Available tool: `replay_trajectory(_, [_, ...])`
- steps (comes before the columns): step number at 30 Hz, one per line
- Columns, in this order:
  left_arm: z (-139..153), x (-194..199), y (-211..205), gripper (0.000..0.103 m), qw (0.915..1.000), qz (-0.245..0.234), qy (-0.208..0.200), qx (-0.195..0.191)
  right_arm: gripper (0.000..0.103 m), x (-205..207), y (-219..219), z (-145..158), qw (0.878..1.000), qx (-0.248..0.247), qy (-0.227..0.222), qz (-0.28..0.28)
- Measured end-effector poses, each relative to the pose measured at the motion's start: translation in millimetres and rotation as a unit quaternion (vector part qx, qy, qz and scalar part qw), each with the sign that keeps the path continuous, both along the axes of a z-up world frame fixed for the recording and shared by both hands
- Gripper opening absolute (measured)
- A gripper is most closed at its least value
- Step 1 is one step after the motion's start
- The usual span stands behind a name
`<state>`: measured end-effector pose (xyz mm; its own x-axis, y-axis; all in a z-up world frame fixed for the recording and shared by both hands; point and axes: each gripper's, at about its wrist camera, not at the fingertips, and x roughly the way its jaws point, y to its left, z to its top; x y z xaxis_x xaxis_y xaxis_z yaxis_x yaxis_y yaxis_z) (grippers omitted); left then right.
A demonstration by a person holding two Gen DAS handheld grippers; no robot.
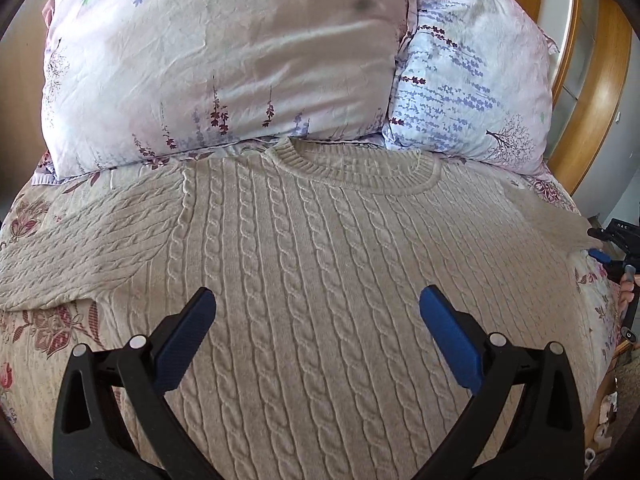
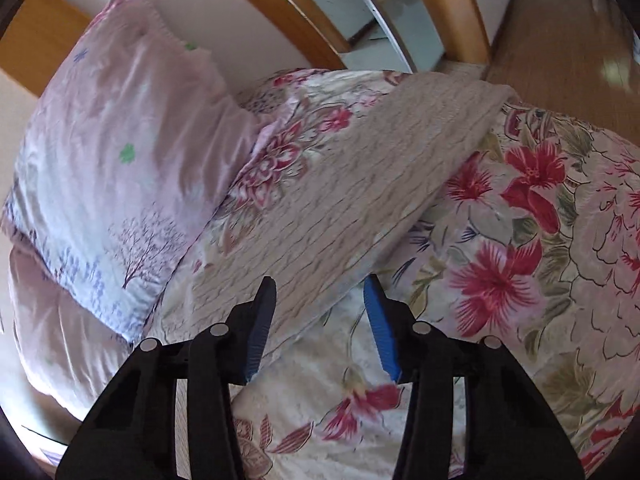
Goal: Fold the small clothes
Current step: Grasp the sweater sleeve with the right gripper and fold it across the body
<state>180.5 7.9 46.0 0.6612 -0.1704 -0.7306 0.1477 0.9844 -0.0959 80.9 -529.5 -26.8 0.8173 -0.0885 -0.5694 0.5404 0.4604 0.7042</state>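
A beige cable-knit sweater (image 1: 320, 240) lies flat, front up, on the flowered bed cover, its neck toward the pillows. My left gripper (image 1: 317, 291) hovers over the sweater's chest, jaws wide open with nothing between them. At the bed's right edge, by the end of the sleeve (image 1: 556, 220), my right gripper (image 1: 596, 244) shows with a hand behind it. In the right wrist view that gripper (image 2: 321, 280) stands half open. The sleeve (image 2: 360, 184) runs flat between its fingers toward the bed's far edge, and the pads do not visibly press on it.
Two pale flowered pillows (image 1: 224, 60) (image 1: 472, 80) lean at the head of the bed. A curved wooden headboard (image 1: 588, 80) rises at the right. The flowered cover (image 2: 520, 240) stretches out beside the sleeve, with a wooden floor (image 2: 560, 40) beyond the bed's edge.
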Motion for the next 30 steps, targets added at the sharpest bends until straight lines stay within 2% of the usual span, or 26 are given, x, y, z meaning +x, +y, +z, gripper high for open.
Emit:
replay_trajectory(2, [-2.4,4.2,-1.0,0.101,1.0,-0.001,-0.004,0.003,0.041,-0.2,-5.4,-3.3,1.0,0.01,-0.001,-0.011])
replay_trajectory(7, [-7.6,10.7,-0.7,0.101,0.9999,-0.009,-0.011,-0.009,0.035,-1.3,-10.9,-3.2,1.0,0.004,-0.003,-0.027])
replay_trajectory(9, [-10.0,14.4,0.0,0.101,0.9997,-0.011,-0.005,-0.02,0.031,-2.0,-12.7,-4.2,0.999,0.0,0.001,-0.033])
replay_trajectory(12, [-13.7,19.2,1.4,0.101,0.9993,-0.012,0.003,-0.036,0.03,-3.0,-12.4,-5.3,0.999,-0.001,0.001,-0.037])
replay_trajectory(15, [-18.5,21.7,4.6,0.101,0.9972,-0.029,0.011,-0.068,0.03,0.6,-8.0,-2.6,0.999,-0.013,0.009,-0.032])
replay_trajectory(16, [-19.7,21.9,5.6,0.101,0.9959,-0.036,0.012,-0.082,0.028,1.7,-7.4,-1.8,0.999,-0.015,0.01,-0.033])
replay_trajectory(17, [-20.6,21.7,6.2,0.101,0.9944,-0.042,0.011,-0.096,0.016,2.6,-7.3,-1.5,0.999,-0.017,0.008,-0.031])
replay_trajectory(19, [-20.7,20.8,7.5,0.101,0.9918,-0.048,0.009,-0.118,0.012,4.3,-7.2,-0.2,0.999,-0.021,0.002,-0.031])
replay_trajectory(21, [-19.4,19.8,8.8,0.101,0.9909,-0.046,0.008,-0.126,0.011,6.1,-3.0,7.2,0.998,-0.045,-0.004,-0.032])
replay_trajectory(25, [-18.2,19.7,14.7,0.101,0.9869,-0.042,0.009,-0.155,0.01,10.1,20.9,40.5,0.992,-0.124,-0.03,-0.011])
replay_trajectory(30, [-19.3,18.2,17.6,0.101,0.9848,-0.041,-0.01,-0.168,0.01,20.6,73.2,77.7,0.978,-0.172,-0.096,0.072])
